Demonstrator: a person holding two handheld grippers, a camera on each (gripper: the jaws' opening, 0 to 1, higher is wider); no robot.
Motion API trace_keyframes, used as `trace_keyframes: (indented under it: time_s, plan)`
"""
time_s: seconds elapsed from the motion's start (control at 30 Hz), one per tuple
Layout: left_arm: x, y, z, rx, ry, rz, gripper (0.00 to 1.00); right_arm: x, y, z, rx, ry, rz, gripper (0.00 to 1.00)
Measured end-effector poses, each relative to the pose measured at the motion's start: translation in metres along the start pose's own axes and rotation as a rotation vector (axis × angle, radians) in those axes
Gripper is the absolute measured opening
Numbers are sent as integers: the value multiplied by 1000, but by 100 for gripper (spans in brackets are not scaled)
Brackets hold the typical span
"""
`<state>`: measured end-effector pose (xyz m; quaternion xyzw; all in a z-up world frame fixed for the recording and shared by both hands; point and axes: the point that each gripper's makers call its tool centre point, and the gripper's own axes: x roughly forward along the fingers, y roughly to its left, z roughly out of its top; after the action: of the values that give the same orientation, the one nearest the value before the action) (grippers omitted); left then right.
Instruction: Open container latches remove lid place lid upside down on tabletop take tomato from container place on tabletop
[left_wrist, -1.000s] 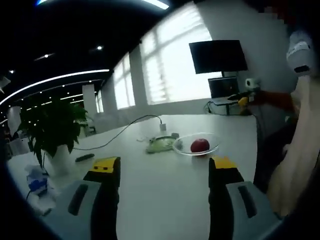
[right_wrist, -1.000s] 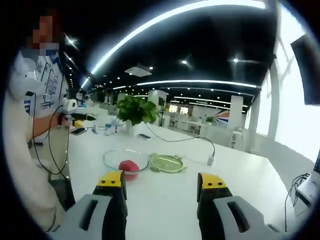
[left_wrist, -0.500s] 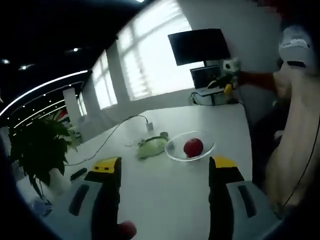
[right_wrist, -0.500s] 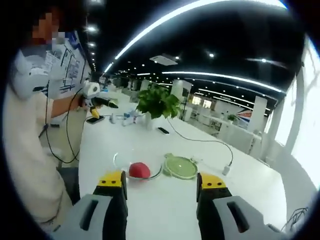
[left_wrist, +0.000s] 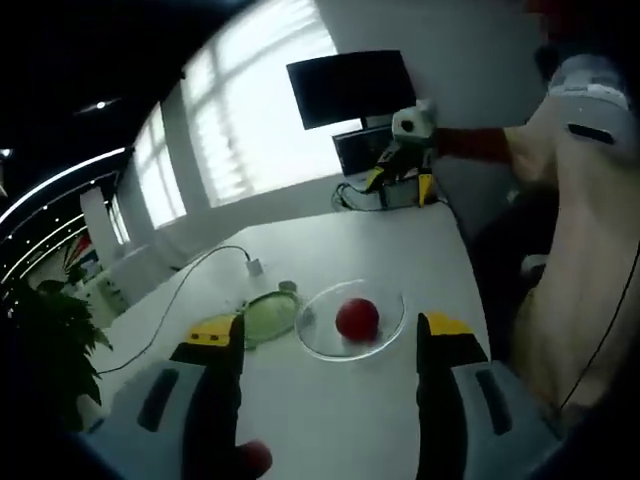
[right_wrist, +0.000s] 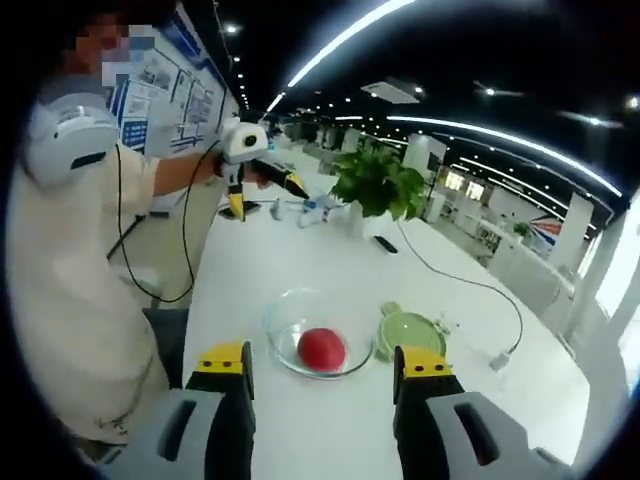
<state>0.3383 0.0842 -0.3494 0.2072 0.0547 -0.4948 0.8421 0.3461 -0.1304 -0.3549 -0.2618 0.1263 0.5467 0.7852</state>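
Observation:
A clear glass bowl (left_wrist: 385, 298) (right_wrist: 280, 322) stands on the white table with a red tomato (left_wrist: 357, 318) (right_wrist: 322, 348) inside it. A round green lid (left_wrist: 265, 315) (right_wrist: 412, 333) lies flat beside the bowl, touching or nearly touching it. My left gripper (left_wrist: 330, 328) is open, held above and short of the bowl with nothing between its jaws. My right gripper (right_wrist: 321, 360) is open too, facing the bowl from the opposite side. The person holds each gripper up in the air: the right gripper (left_wrist: 405, 140) and the left gripper (right_wrist: 250, 160) show that way from across the table.
The person stands at the table's edge (left_wrist: 580, 250) (right_wrist: 70, 300). A white cable (left_wrist: 195, 285) (right_wrist: 470, 285) runs past the lid. A potted plant (right_wrist: 380, 180), a dark remote (right_wrist: 385, 243) and a monitor (left_wrist: 350, 85) stand further off. A small red thing (left_wrist: 255, 458) shows by my left jaw.
Both cameras have swung and tilted down, so the bowl now looks nearer and sits between the jaws. Bowl, tomato and lid have not moved. Both grippers stay open.

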Motion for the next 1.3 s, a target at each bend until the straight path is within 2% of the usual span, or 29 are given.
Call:
trace_keyframes:
  time_s: [0.13,0.2,0.4,0.5,0.67,0.77,0.83,1.03,1.1,1.3]
  plan:
    - [21,-8,8,22,18,-68,64,19,6,3,-23,72,53,51]
    - [32,-11,10,34,32,-89,64,26,8,8,-50,74,68,51]
    - [62,-26,0,105,135,-187,64,48,14,13,-81,122,121,51]
    - [80,-25,-1,119,168,-195,63,61,12,10,-104,163,131,51]
    - [105,-27,-10,127,231,-246,63,81,14,11,-108,208,170,51]
    - [117,-27,-21,135,276,-270,62,92,11,0,-139,283,184,51]
    - [123,-29,-28,133,310,-281,61,101,9,-4,-139,307,186,51]
    - [136,-36,-39,112,340,-314,60,120,7,-28,-173,402,218,52]
    - [139,-37,-47,103,370,-327,61,125,8,-36,-182,434,234,52]
    - [145,-42,-65,84,426,-343,63,139,11,-50,-190,476,251,52]
